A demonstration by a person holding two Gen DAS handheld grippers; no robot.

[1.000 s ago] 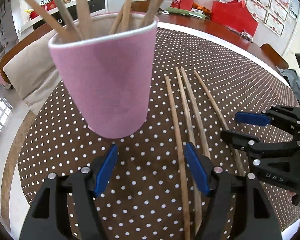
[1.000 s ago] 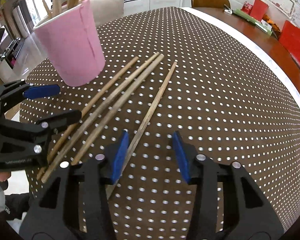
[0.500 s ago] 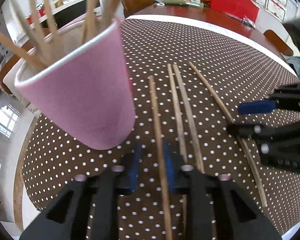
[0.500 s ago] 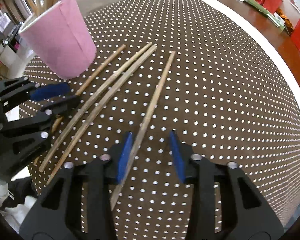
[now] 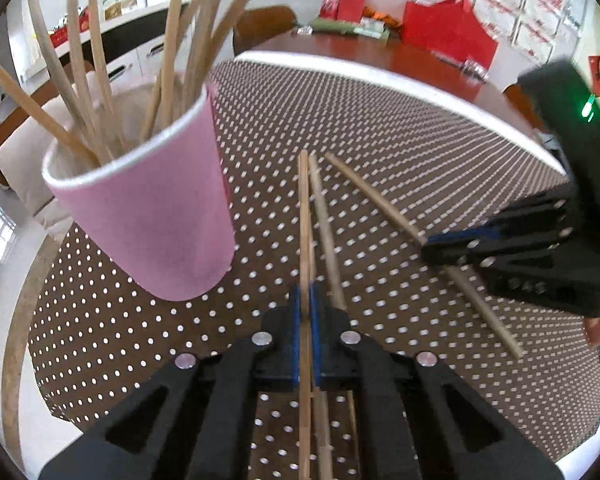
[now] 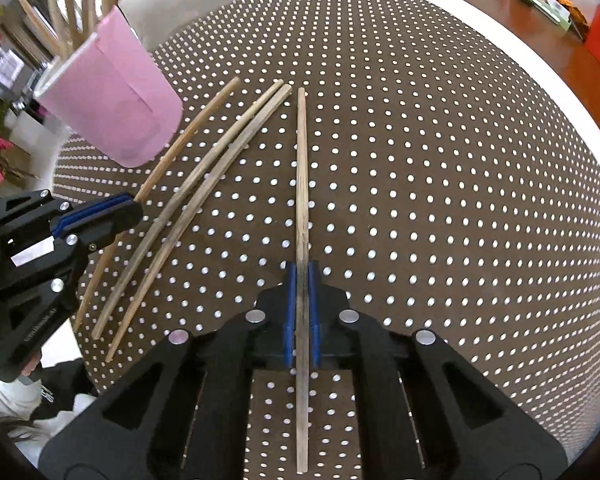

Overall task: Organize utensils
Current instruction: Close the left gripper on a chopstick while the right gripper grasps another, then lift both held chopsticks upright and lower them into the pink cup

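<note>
Left wrist view: left gripper [image 5: 305, 332] is clenched on one chopstick [image 5: 303, 216], which runs straight ahead between the blue pads, its far tip beyond the fingertips; the jaws have just been closing, and the stick sits between them now. The pinch falls partway along the stick, probably so the long free end can be tipped up and dropped into the pink cup [image 5: 148, 216], which stands ahead and to the left of this gripper, already bristling with sticks. Just right of the held stick lies a loose chopstick [image 5: 326, 224] on the dotted tablecloth [image 5: 380, 132]. Further right, the right gripper [image 5: 452, 242] is seen side-on, pinching its own stick; from here its pads cannot be read clearly. Right wrist view: the right gripper [image 6: 300, 312] is clamped on a darker chopstick [image 6: 301, 176], straight ahead, jaws likewise just closed around it. To its left a loose pair [image 6: 204, 188] lies side by side and touching along part of its length; this view alone shows two, the left view largely hiding the second. Beyond them the left gripper [image 6: 132, 202] grips its stick near the cup [image 6: 112, 112]. Only the left view looks down into the cup's mouth.
</note>
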